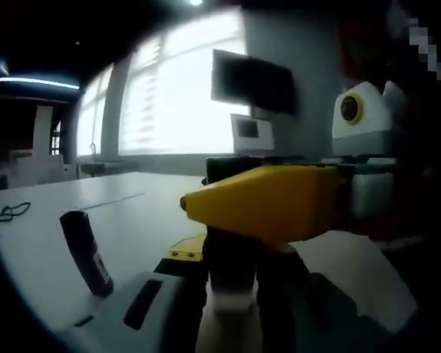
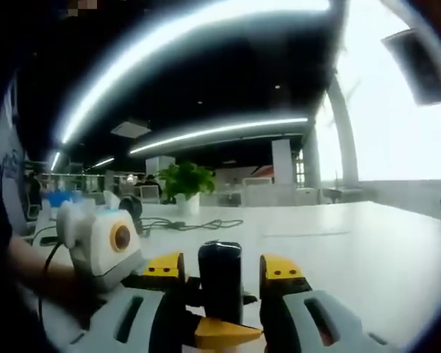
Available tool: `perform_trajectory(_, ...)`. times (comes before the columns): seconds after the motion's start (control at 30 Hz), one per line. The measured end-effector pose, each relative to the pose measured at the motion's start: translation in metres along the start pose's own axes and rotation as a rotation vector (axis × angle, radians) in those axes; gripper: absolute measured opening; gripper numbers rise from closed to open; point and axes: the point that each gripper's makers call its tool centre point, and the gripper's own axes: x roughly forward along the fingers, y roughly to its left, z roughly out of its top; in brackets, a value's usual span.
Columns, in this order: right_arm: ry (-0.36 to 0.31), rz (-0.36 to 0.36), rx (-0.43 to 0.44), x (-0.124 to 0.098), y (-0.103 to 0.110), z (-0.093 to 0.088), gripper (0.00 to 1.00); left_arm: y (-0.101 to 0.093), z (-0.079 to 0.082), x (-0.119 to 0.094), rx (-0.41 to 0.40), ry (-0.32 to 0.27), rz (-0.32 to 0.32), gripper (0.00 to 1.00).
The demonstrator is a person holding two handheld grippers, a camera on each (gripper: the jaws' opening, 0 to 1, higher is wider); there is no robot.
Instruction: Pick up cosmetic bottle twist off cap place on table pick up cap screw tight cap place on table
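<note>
Cosmetic bottle held up off the tabletop, both tools meeting at it.

In the right gripper view, right hand-held gripper clenched on the bottle's dark glossy upper part, one yellow-tipped jaw on each side of it, bottle upright between them. Left of the bottle, the other tool's grey body, with a person's hand behind it. Far beyond the bottle, a potted plant and a loose cable on the tabletop. In the left gripper view, pale lower part of the bottle rising at the left hand-held gripper; one yellow-tipped jaw just beside the bottle, the other jaw hidden, so cannot tell whether clenched or released. Right hand-held gripper's yellow body directly over the bottle. Well left of the bottle, a dark slim object standing tilted on the tabletop. Beyond the bottle, a dark monitor against bright windows.
</note>
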Motion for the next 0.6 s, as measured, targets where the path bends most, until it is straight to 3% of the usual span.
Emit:
perform_trajectory(0.23, 0.025, 0.016, -0.003, -0.008, -0.002, -0.008, 0.33, -0.001, -0.001, -0.001, 0.008, 0.007, -0.001, 0.17)
perform_trajectory(0.6, 0.061, 0.020, -0.045, -0.012, 0.002, -0.018, 0.23, -0.009, -0.006, -0.018, 0.027, 0.030, 0.037, 0.16)
